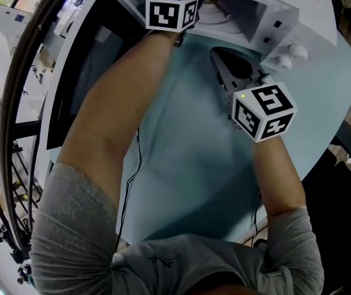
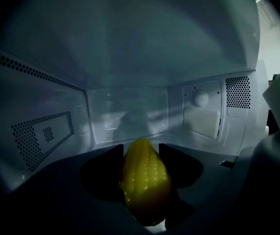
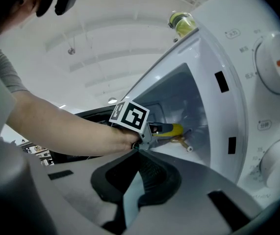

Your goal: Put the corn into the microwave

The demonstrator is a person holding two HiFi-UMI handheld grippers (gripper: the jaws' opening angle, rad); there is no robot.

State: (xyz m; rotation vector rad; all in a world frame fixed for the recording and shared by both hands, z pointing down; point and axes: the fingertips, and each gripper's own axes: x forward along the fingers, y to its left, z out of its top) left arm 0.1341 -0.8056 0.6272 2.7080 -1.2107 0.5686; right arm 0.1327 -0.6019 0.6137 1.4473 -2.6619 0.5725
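The corn (image 2: 144, 180) is gripped by the jaws of the left gripper (image 2: 141, 151) inside the microwave (image 2: 130, 106), not yet released, while the jaws of the right gripper (image 3: 137, 154) are closed and empty.

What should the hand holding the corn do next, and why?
Probably lower the left gripper a little, then open its jaws. They are clamped on the corn, which is well inside the open microwave but seems to hang above its floor rather than rest on it. Letting go from lower should keep it from dropping or rolling.
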